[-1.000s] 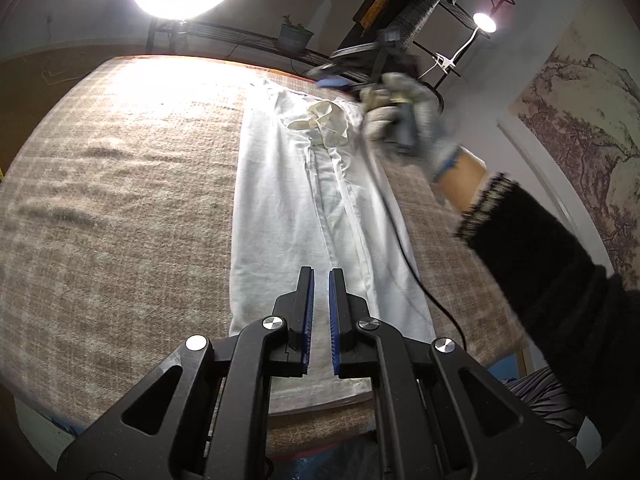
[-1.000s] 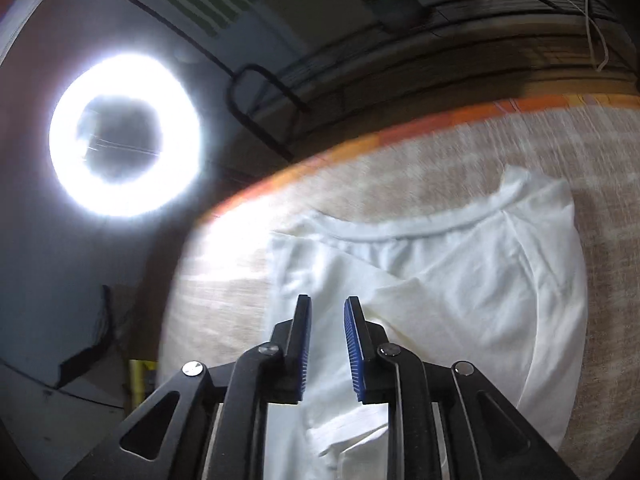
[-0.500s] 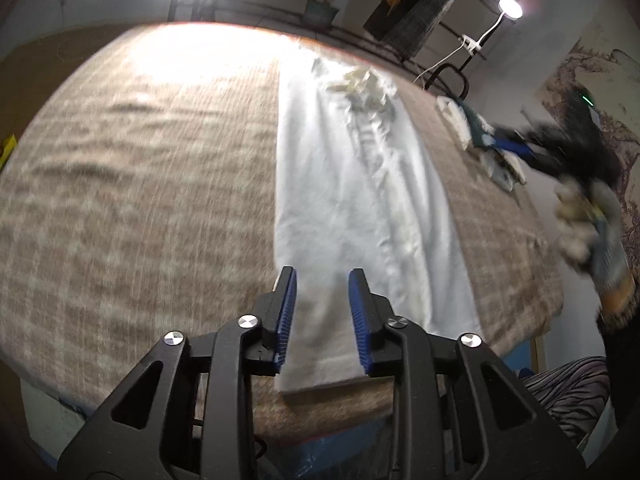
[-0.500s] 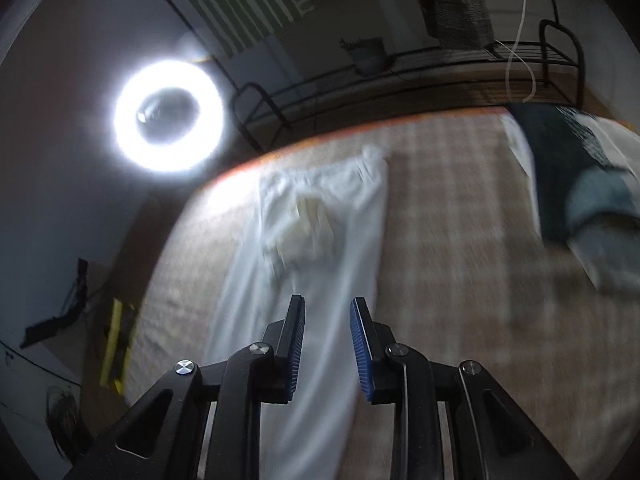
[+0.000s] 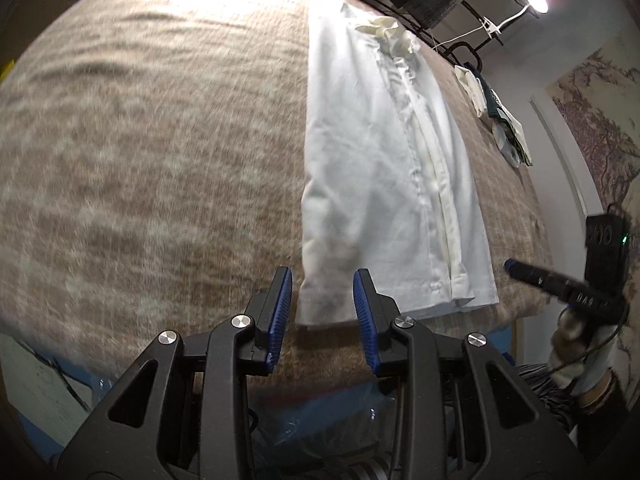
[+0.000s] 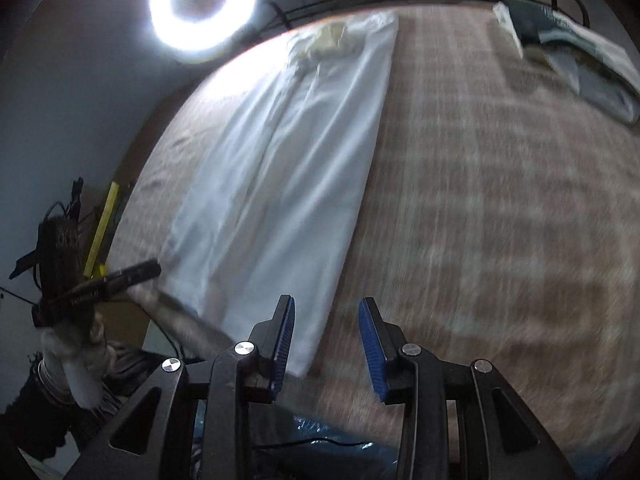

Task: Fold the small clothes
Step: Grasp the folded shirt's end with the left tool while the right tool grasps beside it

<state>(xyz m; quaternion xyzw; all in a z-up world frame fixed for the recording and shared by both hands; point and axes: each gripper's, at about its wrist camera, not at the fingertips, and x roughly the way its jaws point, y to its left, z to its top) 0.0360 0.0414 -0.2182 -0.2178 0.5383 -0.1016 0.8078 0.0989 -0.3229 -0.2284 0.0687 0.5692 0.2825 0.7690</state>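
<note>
A white shirt (image 5: 384, 168) lies folded into a long narrow strip on the brown checked table cover (image 5: 152, 152), collar at the far end. My left gripper (image 5: 322, 304) is open, its jaws either side of the strip's near left corner, above the hem. My right gripper (image 6: 326, 332) is open and empty just off the near right corner of the same shirt (image 6: 288, 184). The right gripper also shows at the right in the left wrist view (image 5: 516, 269); the left one shows at the left in the right wrist view (image 6: 154, 268).
A pile of other clothes (image 5: 496, 116) lies at the table's far right; it also shows in the right wrist view (image 6: 576, 52). A ring light (image 6: 202, 0) and a metal rack stand behind the table. The table's near edge (image 5: 332, 372) is just below both grippers.
Both grippers have pulled back from the shirt's collar end to the near hem. Both jaws have opened wider. The right hand left the collar and dropped to the table's near right edge.
</note>
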